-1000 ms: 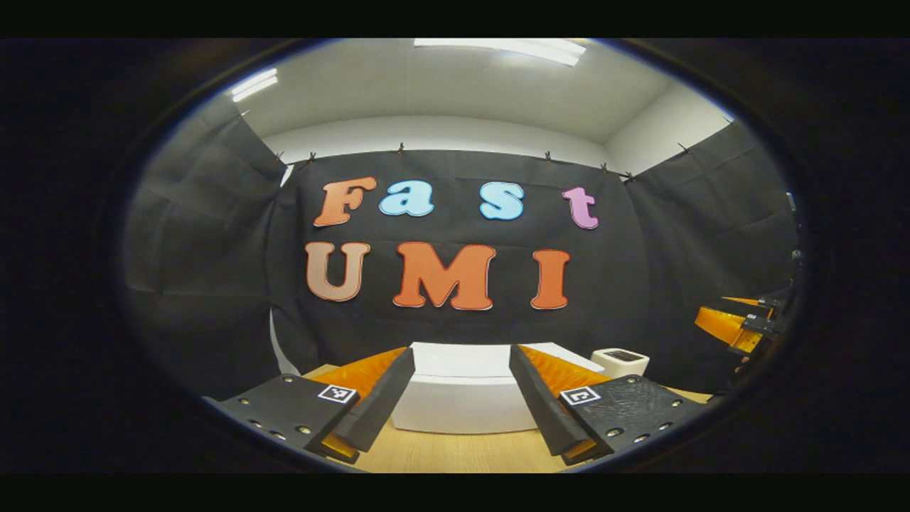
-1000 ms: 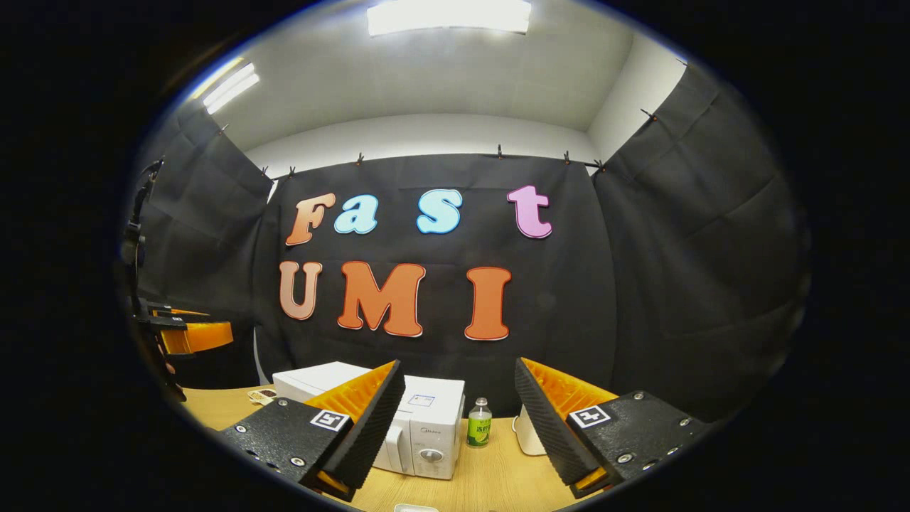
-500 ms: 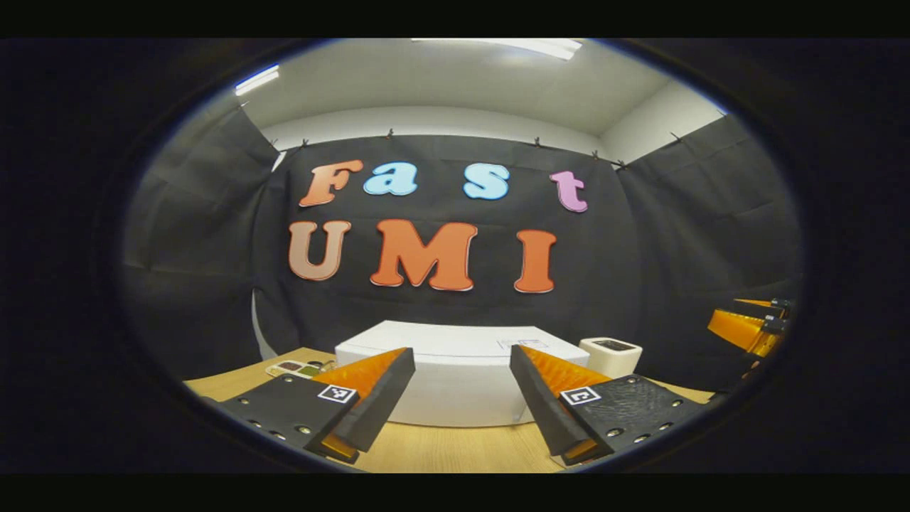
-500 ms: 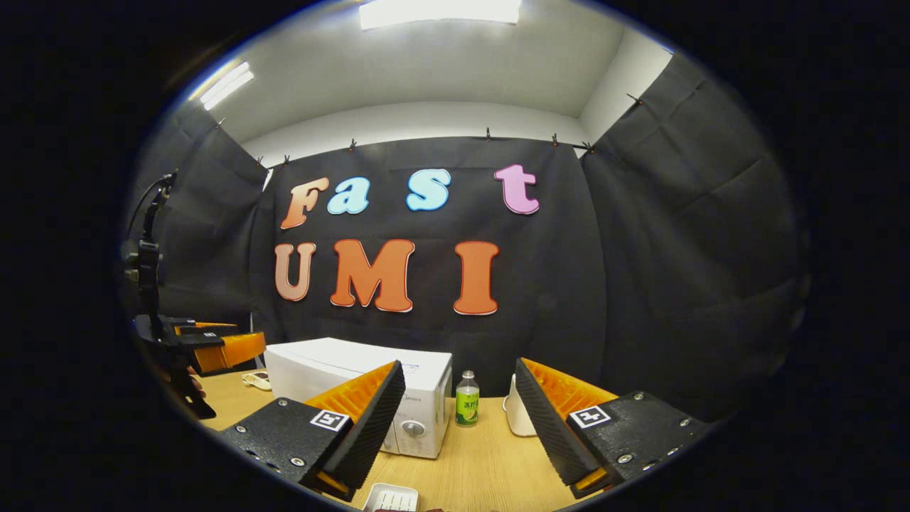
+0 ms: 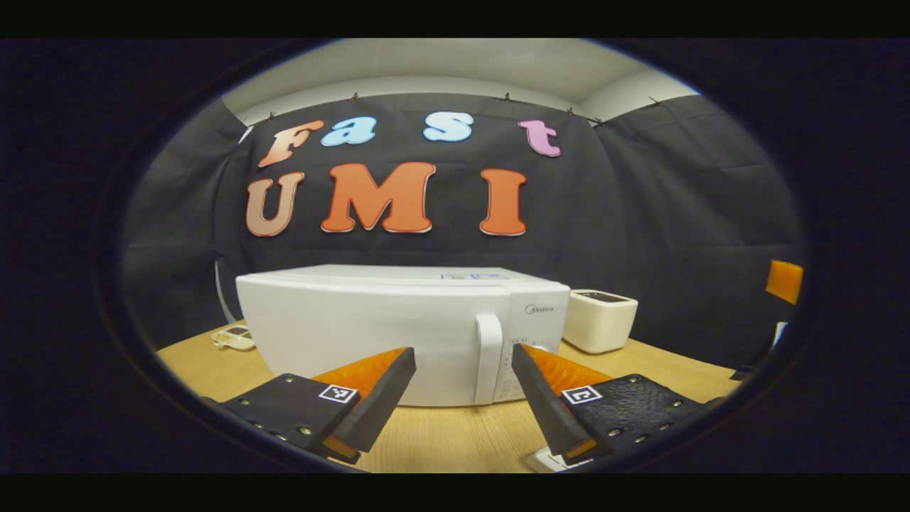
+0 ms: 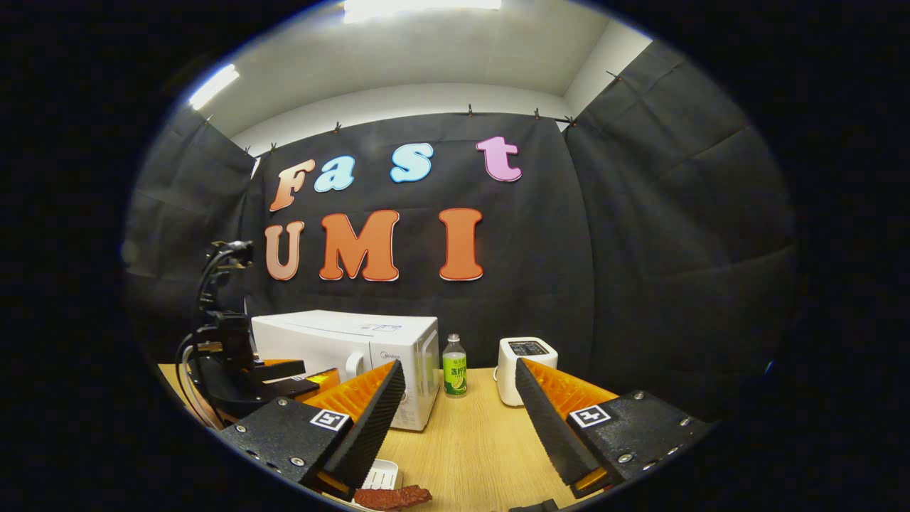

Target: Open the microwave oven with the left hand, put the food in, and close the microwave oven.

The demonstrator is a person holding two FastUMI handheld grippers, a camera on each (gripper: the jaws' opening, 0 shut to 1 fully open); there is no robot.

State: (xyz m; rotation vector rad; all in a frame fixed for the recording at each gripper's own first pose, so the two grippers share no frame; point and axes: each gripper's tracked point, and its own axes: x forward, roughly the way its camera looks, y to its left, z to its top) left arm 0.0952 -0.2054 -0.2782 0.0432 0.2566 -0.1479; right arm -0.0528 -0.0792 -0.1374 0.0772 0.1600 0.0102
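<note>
The left gripper [image 5: 463, 370] has its ridged, wedge-shaped fingers spread wide, holding nothing, framing the white upright bar handle [image 5: 488, 358] of the boxy white microwave oven [image 5: 370, 334], whose door is shut. The handle is smooth, glossy plastic, so I judge a shallow bite could slip off as the door is pulled; pulling off the hinge arc might drag the light oven across the pale wooden tabletop [image 5: 455, 437].

The right gripper [image 6: 460, 398] is likewise released and empty, above the table. Just below its fingers lies a flat, reddish-brown strip of food [image 6: 392, 497] beside a small white ribbed tray [image 6: 380, 475]. The strip looks thin and limp, so pinching it off the flat surface may fail.

Near the oven stand a green-labelled clear plastic bottle [image 6: 454, 365] and a rounded white toaster [image 6: 525, 359], which a careless swing could topple.
</note>
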